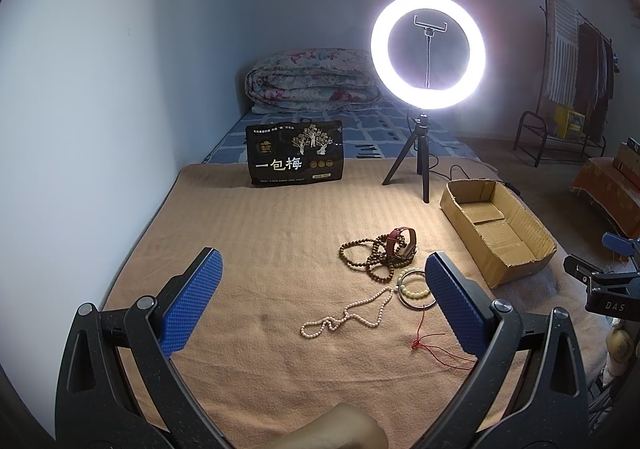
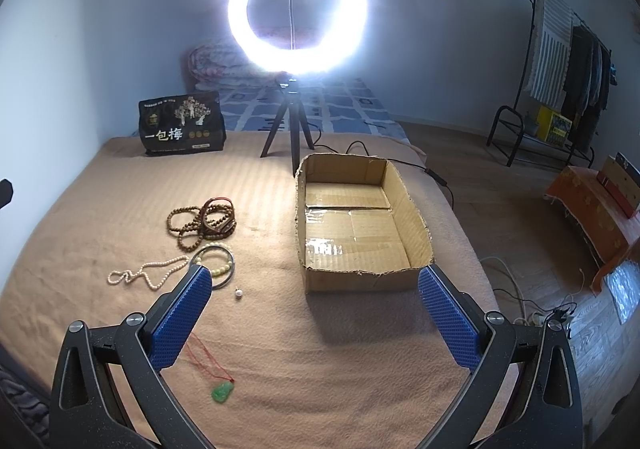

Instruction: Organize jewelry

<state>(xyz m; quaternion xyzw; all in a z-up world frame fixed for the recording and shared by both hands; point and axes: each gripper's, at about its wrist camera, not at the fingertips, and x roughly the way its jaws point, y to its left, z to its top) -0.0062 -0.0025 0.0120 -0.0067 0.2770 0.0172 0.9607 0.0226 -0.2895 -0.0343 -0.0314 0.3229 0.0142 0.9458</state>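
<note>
Right wrist: pearl necklace (image 2: 148,274) lengthwise left-to-right beside cardboard box (image 2: 362,277).

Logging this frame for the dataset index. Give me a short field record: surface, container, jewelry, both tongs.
surface: tan ribbed blanket on a bed
container: open brown cardboard box, nothing inside
jewelry: brown wooden bead strands tangled with red-strap watch; white pearl necklace; pale bead bracelet inside thin metal bangle; loose pearl; green pendant on red cord
left tongs: open, holding nothing
right tongs: open, holding nothing
background: lit white ring light on black tripod
</note>
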